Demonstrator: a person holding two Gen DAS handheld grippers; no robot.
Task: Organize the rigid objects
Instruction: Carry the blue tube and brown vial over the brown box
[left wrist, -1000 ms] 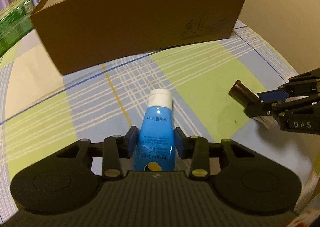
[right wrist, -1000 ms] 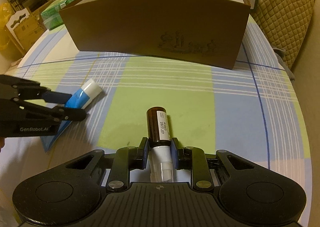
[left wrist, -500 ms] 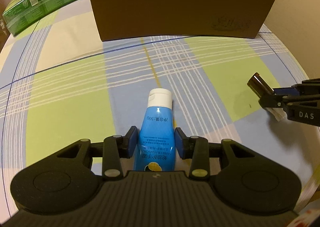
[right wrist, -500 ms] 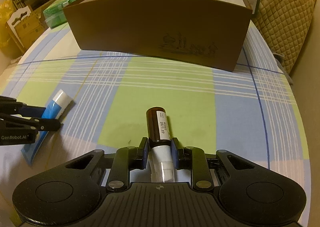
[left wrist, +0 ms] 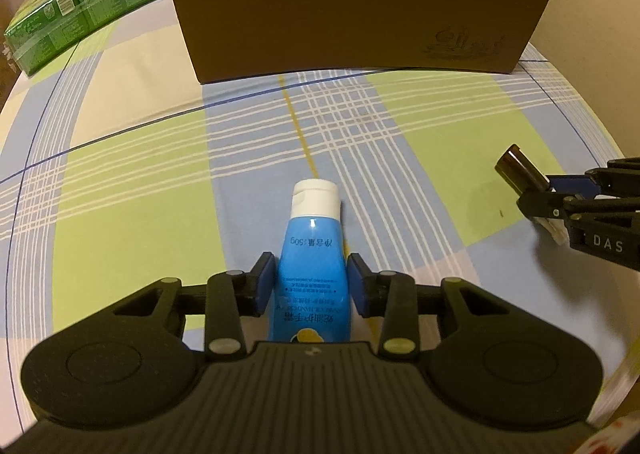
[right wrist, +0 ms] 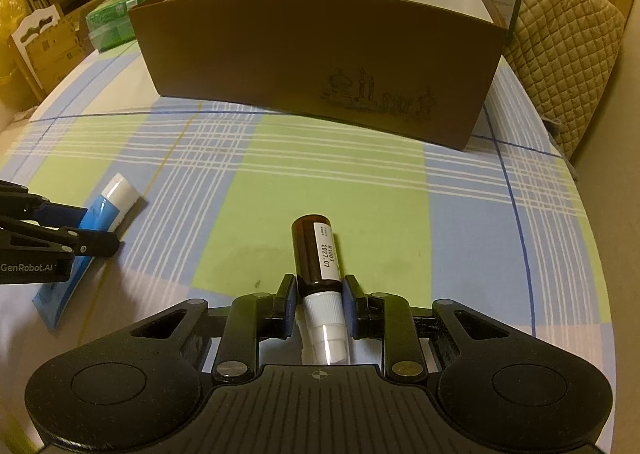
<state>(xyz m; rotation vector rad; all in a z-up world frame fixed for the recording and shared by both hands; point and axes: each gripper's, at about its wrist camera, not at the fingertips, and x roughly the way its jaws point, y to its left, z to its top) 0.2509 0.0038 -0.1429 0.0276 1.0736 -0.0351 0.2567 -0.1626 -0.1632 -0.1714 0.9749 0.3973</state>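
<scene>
My left gripper (left wrist: pixel 312 286) is shut on a blue tube with a white cap (left wrist: pixel 313 254), the cap pointing away from me over the checked cloth. The same blue tube (right wrist: pixel 108 210) shows at the left of the right wrist view, between the left gripper (right wrist: pixel 84 228) fingers. My right gripper (right wrist: pixel 319 302) is shut on a small brown spray bottle (right wrist: pixel 314 250), its pads at the neck above the white sprayer top. The brown bottle (left wrist: pixel 518 170) and right gripper (left wrist: pixel 552 194) appear at the right of the left wrist view. A tall brown cardboard box (left wrist: pixel 352 10) stands open-topped farther back.
The table (right wrist: pixel 460 234) carries a green, blue and white checked cloth. A green shrink-wrapped pack (left wrist: pixel 76 10) lies left of the brown box (right wrist: pixel 320 54). A quilted beige cushion (right wrist: pixel 568 46) sits at the right. Cartons and a cardboard stand crowd the far left background.
My left gripper has swung with the blue tube, so the box and green pack now sit more upright and centred in its view. The right gripper and bottle have hardly moved.
</scene>
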